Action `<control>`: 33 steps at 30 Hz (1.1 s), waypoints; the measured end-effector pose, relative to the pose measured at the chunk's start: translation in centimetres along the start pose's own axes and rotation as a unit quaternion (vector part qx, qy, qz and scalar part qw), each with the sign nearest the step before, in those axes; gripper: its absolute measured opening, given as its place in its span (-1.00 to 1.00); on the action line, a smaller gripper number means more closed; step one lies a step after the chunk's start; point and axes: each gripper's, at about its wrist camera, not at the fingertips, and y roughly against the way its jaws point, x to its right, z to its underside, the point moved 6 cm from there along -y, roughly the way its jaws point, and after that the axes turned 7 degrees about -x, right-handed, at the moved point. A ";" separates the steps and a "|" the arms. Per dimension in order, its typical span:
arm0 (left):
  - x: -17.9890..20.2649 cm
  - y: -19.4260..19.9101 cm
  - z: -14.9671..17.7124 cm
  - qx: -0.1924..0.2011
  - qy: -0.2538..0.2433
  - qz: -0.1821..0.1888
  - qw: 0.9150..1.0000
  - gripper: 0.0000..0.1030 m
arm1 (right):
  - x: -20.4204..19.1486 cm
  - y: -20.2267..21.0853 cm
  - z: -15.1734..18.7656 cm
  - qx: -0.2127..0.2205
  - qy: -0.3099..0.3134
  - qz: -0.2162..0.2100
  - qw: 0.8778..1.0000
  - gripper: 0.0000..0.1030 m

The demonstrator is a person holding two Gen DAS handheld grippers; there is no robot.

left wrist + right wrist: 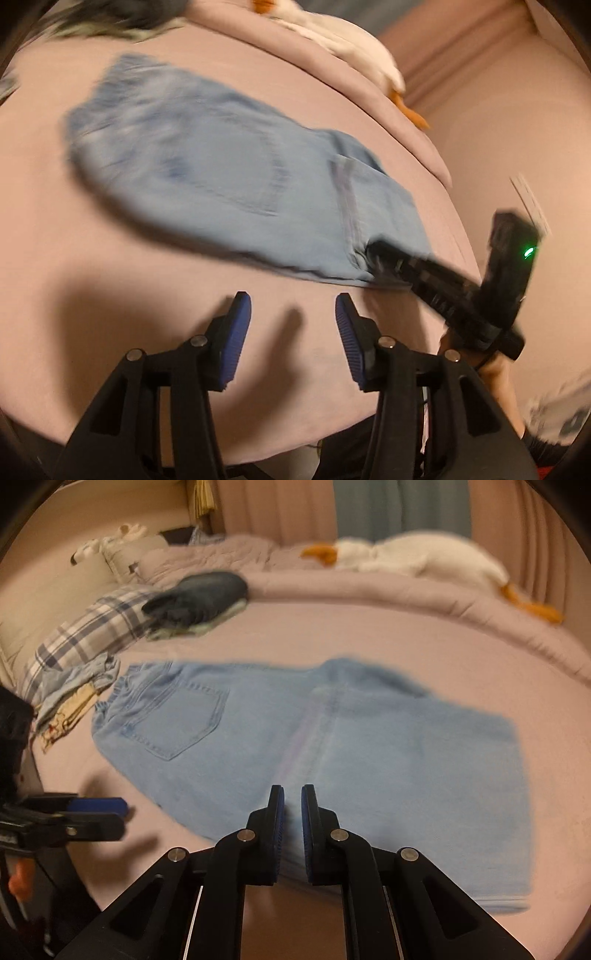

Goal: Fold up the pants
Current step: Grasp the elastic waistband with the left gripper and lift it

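Observation:
Light blue denim pants (pixel 332 746) lie folded on the pink bed sheet (pixel 332 638), back pocket facing up at the left. They also show in the left wrist view (pixel 229 184). My right gripper (pixel 292 794) is shut on the near edge of the pants; in the left wrist view it (pixel 380 258) pinches the pants' corner. My left gripper (pixel 293 306) is open and empty above bare sheet, just short of the pants' edge. It appears at the left of the right wrist view (pixel 110 812).
A dark folded garment stack (pixel 199 598) and a plaid pillow (pixel 92 627) lie at the back left. Small crumpled clothes (pixel 74 701) sit at the left. A white goose plush (pixel 417 561) lies along the rolled pink duvet (pixel 406 594) at the back.

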 end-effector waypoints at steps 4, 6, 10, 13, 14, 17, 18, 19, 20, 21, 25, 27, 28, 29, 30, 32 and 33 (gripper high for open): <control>-3.0 1.6 -0.1 0.028 0.077 0.014 0.997 0.01 | -2.6 -0.8 1.5 -0.007 0.032 0.020 0.999 -0.42; -3.9 1.9 -0.6 0.040 0.112 0.024 0.993 0.09 | -2.8 -0.6 1.7 -0.003 0.036 0.022 0.999 -0.39; -5.5 1.5 -1.8 0.063 0.183 0.036 0.980 0.14 | -1.8 -0.1 1.8 0.014 -0.009 -0.025 1.000 -0.37; -5.9 1.5 -3.4 0.085 0.215 0.034 0.972 0.23 | -1.7 -0.2 1.9 0.016 -0.009 -0.022 1.000 -0.37; -6.0 1.5 -3.9 0.094 0.222 0.029 0.970 0.28 | -1.9 -0.2 1.9 0.015 -0.004 -0.017 1.000 -0.36; -6.4 1.6 -5.5 0.132 0.256 0.018 0.957 0.34 | -2.3 -0.3 1.7 0.013 0.002 -0.016 1.000 -0.27; -6.5 1.7 -5.9 0.138 0.261 0.013 0.955 0.30 | -2.2 -0.4 1.8 0.013 0.003 -0.016 1.000 -0.27; -6.4 1.5 -6.4 0.140 0.264 0.008 0.954 0.25 | -2.1 -0.3 1.8 0.013 0.004 -0.016 1.000 -0.27; -6.4 1.3 -6.9 0.132 0.260 -0.003 0.957 0.02 | -2.1 -0.3 1.8 0.012 0.005 -0.018 1.000 -0.27; -6.3 1.2 -7.3 0.121 0.250 -0.017 0.960 -0.47 | -2.0 -0.3 1.8 0.010 0.007 -0.018 1.000 -0.27; -6.7 1.0 -7.2 0.102 0.214 -0.023 0.971 -0.56 | -2.0 0.0 0.7 -0.014 0.012 -0.032 0.999 -0.26; -6.4 0.5 -7.3 0.102 0.196 -0.042 0.974 -0.56 | -1.8 0.5 -1.1 -0.003 -0.003 -0.059 0.998 -0.26; -6.4 0.4 -7.3 0.101 0.187 -0.049 0.976 -0.56 | -1.7 0.4 -1.7 -0.001 -0.008 -0.062 0.998 -0.26; -6.4 0.3 -7.5 0.099 0.179 -0.055 0.977 -0.56 | -1.6 -0.3 -3.0 -0.005 -0.014 -0.062 0.998 -0.26; -6.4 0.2 -7.3 0.097 0.175 -0.056 0.978 -0.56 | -1.5 -0.9 -3.8 -0.012 -0.019 -0.058 0.998 -0.40; -6.5 0.1 -7.3 0.097 0.164 -0.057 0.980 -0.55 | -1.2 -3.0 -5.9 -0.028 -0.026 -0.049 0.998 -0.88; -6.6 0.0 -7.3 0.097 0.160 -0.057 0.981 -0.54 | -1.0 -3.8 -6.7 -0.032 -0.030 -0.038 0.998 -0.91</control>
